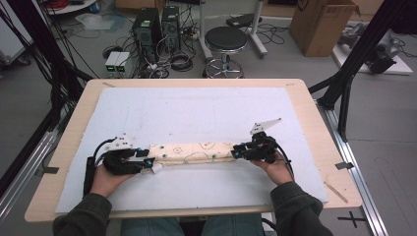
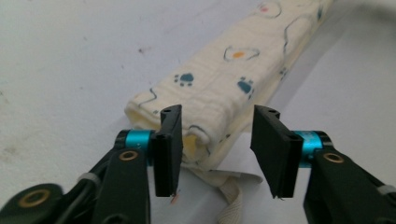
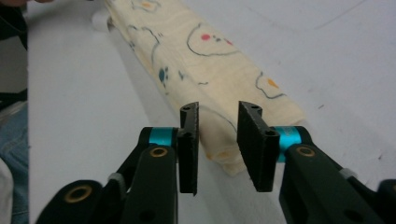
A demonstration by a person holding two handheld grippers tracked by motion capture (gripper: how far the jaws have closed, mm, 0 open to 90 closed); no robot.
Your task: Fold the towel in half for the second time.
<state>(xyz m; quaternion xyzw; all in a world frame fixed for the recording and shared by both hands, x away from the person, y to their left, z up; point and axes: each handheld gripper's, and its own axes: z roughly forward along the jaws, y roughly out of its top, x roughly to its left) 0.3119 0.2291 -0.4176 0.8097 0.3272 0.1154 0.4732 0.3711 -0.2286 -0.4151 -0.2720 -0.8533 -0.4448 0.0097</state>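
A cream cloth with paw prints and coloured doodles lies folded into a long narrow strip across the near middle of the white mat. My left gripper is at its left end. In the left gripper view this gripper stands open, its jaws wide apart on either side of the cloth's folded end. My right gripper is at the right end. In the right gripper view that gripper is open with a narrower gap, and the cloth's corner lies between the jaws.
A white tag or strap sticks out from under the cloth's left end. The mat covers most of the wooden table. Beyond the table's far edge stand a stool, computer towers and a cardboard box.
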